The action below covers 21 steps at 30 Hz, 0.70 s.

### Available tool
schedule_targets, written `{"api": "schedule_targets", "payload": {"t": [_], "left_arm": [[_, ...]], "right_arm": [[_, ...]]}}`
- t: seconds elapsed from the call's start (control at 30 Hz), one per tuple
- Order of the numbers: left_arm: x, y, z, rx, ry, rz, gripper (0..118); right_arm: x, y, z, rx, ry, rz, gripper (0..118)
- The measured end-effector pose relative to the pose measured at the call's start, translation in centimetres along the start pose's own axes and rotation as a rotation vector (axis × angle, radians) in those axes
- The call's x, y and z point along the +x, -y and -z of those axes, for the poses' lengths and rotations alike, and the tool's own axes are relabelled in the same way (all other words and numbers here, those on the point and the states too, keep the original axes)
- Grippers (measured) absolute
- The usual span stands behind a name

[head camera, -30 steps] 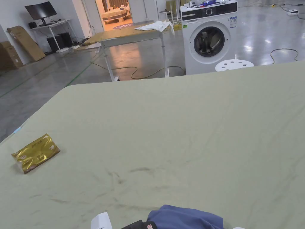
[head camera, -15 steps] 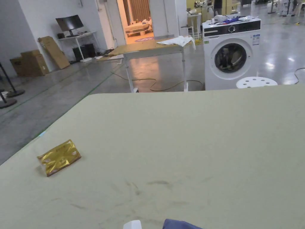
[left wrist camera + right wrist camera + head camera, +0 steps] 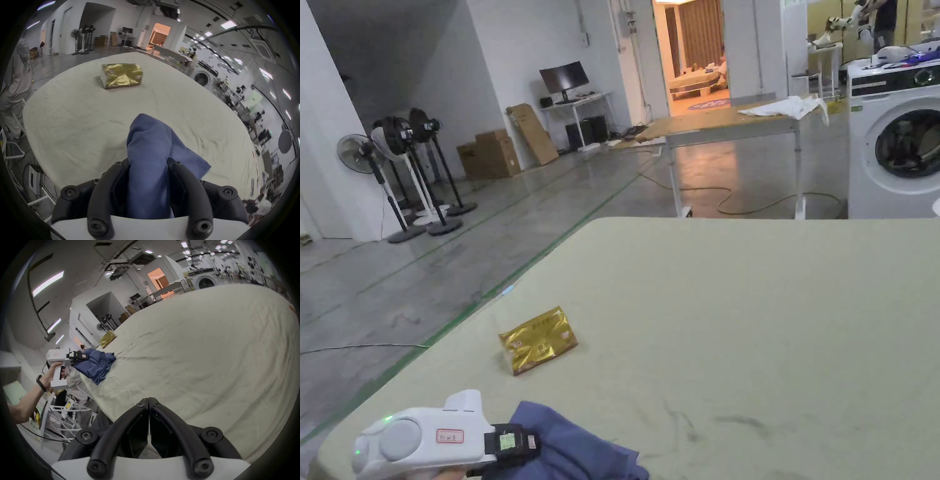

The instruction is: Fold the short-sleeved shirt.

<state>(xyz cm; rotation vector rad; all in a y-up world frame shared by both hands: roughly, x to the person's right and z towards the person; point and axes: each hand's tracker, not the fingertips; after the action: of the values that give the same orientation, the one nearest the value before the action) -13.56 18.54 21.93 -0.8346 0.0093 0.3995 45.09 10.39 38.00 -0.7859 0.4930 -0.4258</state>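
A bunched blue shirt (image 3: 575, 447) lies at the near left corner of the pale green table (image 3: 775, 312). My left gripper (image 3: 148, 164) is shut on a wad of that shirt (image 3: 146, 155), both jaws pressing its sides. In the right gripper view the shirt (image 3: 97, 365) rests partly on the table edge, with the left gripper (image 3: 76, 357) held by a hand beside it. My right gripper (image 3: 148, 400) is shut with nothing in it, above the table's near edge, well to the right of the shirt.
A gold foil packet (image 3: 537, 340) lies on the table beyond the shirt. A person in light clothes (image 3: 14, 91) stands left of the table. Floor fans (image 3: 400, 181), a second table (image 3: 725, 125) and a washing machine (image 3: 894, 150) stand further off.
The head camera has swung left, so the table and packet shifted right in the picture. The left gripper with the blue shirt now shows at the bottom left instead of bottom centre.
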Motion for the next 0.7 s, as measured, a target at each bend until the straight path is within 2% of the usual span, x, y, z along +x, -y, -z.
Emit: {"api": "schedule_targets", "payload": {"t": [0.07,0.13,0.17,0.27,0.3,0.47,0.6,0.7], "left_arm": [[0.5,-0.1,1.1,0.032,-0.033,0.018,60],[1.5,0.1,1.5,0.104,-0.220,0.055,84],[2.1,-0.1,1.4,0.119,-0.278,0.093,87],[4.9,0.6,-1.5,0.257,-0.381,0.210,87],[6.3,0.9,-2.9,0.302,-0.373,0.264,87],[12.2,4.5,-10.3,0.515,-0.110,0.526,87],[19.0,9.2,-15.2,0.730,-0.033,0.553,87],[22.6,12.3,-15.2,0.840,-0.045,0.586,87]], "right_arm": [[0.4,0.2,-0.5,0.004,-0.009,-0.004,0],[0.6,0.0,-1.3,0.018,0.021,-0.044,0],[0.9,-0.3,-2.0,0.040,0.062,-0.065,0],[2.5,-1.2,-4.3,0.100,0.097,-0.047,0],[3.0,-1.6,-5.3,0.132,0.114,-0.033,0],[4.8,-3.6,-9.6,0.321,0.191,-0.019,0],[4.1,-4.8,-13.0,0.472,0.302,-0.084,0],[2.8,-6.0,-15.8,0.601,0.298,-0.045,0]]}}
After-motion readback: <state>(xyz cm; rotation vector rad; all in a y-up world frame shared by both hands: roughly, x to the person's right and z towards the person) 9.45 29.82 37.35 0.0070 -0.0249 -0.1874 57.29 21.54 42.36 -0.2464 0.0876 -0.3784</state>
